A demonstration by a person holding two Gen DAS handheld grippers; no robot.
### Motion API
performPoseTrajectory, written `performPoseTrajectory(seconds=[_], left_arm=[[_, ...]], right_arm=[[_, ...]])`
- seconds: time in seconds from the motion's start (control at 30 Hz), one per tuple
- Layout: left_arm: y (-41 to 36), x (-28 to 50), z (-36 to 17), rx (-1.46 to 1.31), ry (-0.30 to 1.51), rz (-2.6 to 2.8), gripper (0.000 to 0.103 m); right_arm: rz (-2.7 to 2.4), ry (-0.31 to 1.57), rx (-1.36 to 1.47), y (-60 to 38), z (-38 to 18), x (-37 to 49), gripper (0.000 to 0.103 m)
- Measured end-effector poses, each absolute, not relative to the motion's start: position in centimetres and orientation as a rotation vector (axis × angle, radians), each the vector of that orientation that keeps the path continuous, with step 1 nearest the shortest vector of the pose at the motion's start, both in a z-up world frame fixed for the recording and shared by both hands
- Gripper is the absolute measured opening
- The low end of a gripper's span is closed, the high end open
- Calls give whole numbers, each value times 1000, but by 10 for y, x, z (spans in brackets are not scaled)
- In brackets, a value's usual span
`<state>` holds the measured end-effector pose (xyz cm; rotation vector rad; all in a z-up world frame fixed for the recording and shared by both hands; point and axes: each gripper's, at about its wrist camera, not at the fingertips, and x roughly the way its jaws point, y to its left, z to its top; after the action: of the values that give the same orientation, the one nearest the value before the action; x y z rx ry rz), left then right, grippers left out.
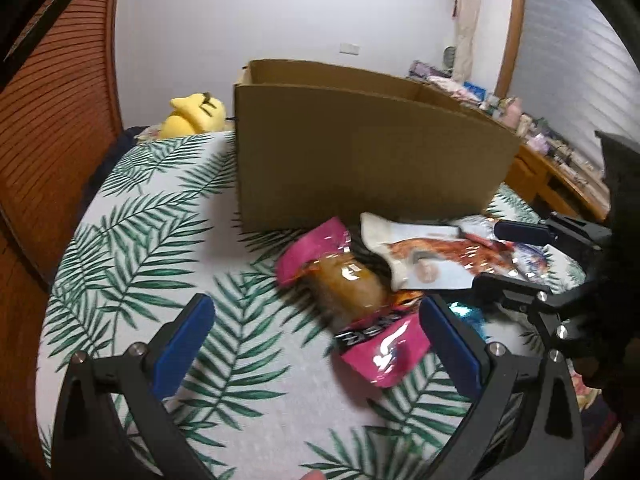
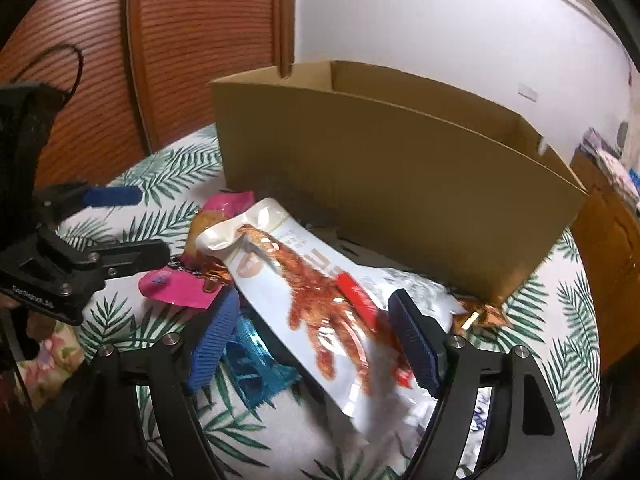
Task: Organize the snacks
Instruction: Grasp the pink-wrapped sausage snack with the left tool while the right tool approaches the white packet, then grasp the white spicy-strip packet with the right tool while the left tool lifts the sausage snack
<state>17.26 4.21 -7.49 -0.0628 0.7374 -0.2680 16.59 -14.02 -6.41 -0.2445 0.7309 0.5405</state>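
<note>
**Snack packets heaped before an open carton on a leaf-print cover**

Snack packets lie in a loose pile on a bedcover (image 1: 132, 240) printed with green palm fronds, just in front of an open cardboard box (image 1: 360, 152) that stands upright with its near wall facing both cameras. Left gripper (image 1: 316, 332): jaws spread wide, blue pads apart, nothing grasped; a pink packet (image 1: 352, 296) with a clear window showing a brown pastry lies between the fingers, and whether the right-hand pad touches its lower end cannot be told. Right gripper (image 2: 312, 340): jaws parted on either side of a white packet (image 2: 304, 292) printed with a red-brown food picture; the packet lies aslant on the pile, one end toward the box, and the pads do not visibly press on it. A blue foil packet (image 2: 256, 364) lies under the white one, beside the left pad. A crumpled silvery wrapper (image 2: 424, 292) sits behind the right pad, close to the box's base. The pink packet rests to the left of the white one, touching it. A yellow plush toy (image 1: 196, 116) lies at the far end of the cover, left of the box. Louvred wooden doors (image 2: 192, 40) stand behind.
</note>
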Motion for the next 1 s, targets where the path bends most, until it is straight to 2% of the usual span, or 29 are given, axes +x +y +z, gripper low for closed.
performPoseTrajectory(seconds=[0.23,0.27,0.33,0.6,0.7,0.93,1.0], left_arm=[[31,180,-72,-97,756,-299,99],[29,182,-73,-96,766,-303,96],[23,184,-76,-91,787,-317,83],[12,188,-89,-85,849,-334,66],[20,190,-92,-121,862,-337,44],[33,185,-88,-61,868,-271,44],[36,186,-86,-60,866,-254,49]], right_arm=[[508,726,-194,-170,-57,172,79],[507,727,-190,-171,-56,173,79],[512,726,-193,-170,-55,174,79],[572,696,-242,-137,-45,171,79],[591,693,-248,-129,-43,168,79],[617,714,-305,-114,-54,171,79],[623,720,-321,-109,-57,173,79]])
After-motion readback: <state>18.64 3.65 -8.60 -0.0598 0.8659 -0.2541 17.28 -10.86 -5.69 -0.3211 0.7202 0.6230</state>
